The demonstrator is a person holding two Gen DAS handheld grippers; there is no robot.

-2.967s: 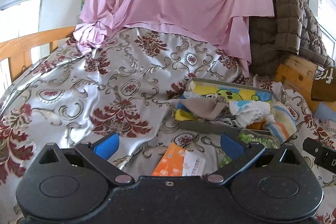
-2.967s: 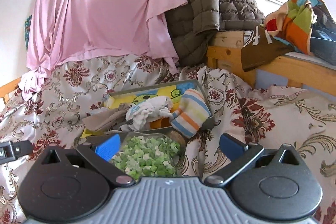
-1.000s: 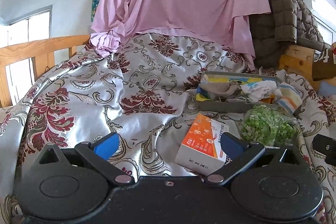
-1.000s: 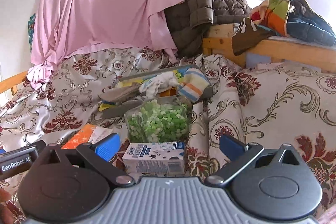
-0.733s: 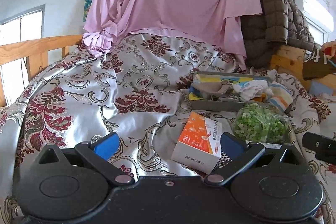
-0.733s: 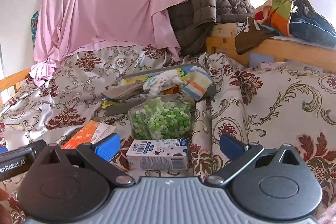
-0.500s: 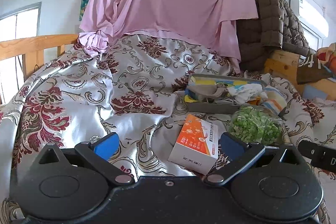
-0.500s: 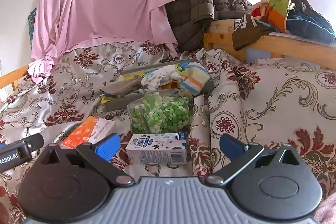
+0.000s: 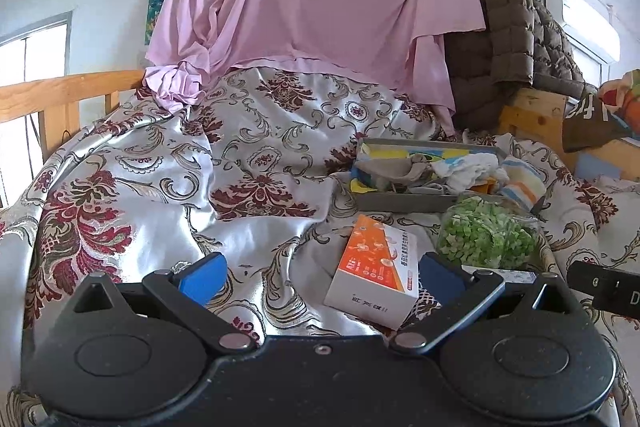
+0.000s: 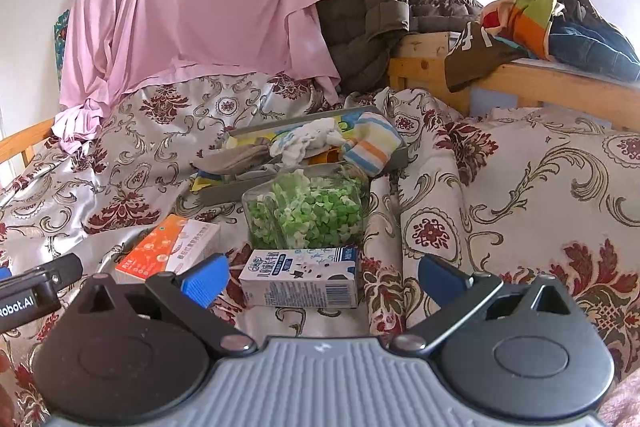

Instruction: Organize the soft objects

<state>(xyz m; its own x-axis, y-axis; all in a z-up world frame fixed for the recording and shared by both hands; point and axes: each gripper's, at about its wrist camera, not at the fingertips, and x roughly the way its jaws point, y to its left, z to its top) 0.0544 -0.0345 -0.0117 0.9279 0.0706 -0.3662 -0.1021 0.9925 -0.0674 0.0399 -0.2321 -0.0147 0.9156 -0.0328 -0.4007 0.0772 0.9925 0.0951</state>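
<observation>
left gripper (image 9: 320, 275): jaws apart, empty
right gripper (image 10: 320, 277): jaws apart, empty
tray (image 10: 224, 193): floor hidden under cloths
milk carton (image 10: 300, 283): lying flat, long axis left-right

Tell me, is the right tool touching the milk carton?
Apart. In the right wrist view the right tool is open, and patterned bedspread shows between each blue fingertip and the milk carton lying between them.

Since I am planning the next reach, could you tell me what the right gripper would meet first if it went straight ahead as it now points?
Most likely the milk carton, lying on the bedspread between the open fingers of the right gripper. The clear container of green pieces sits just behind it; depth is hard to judge.
</observation>
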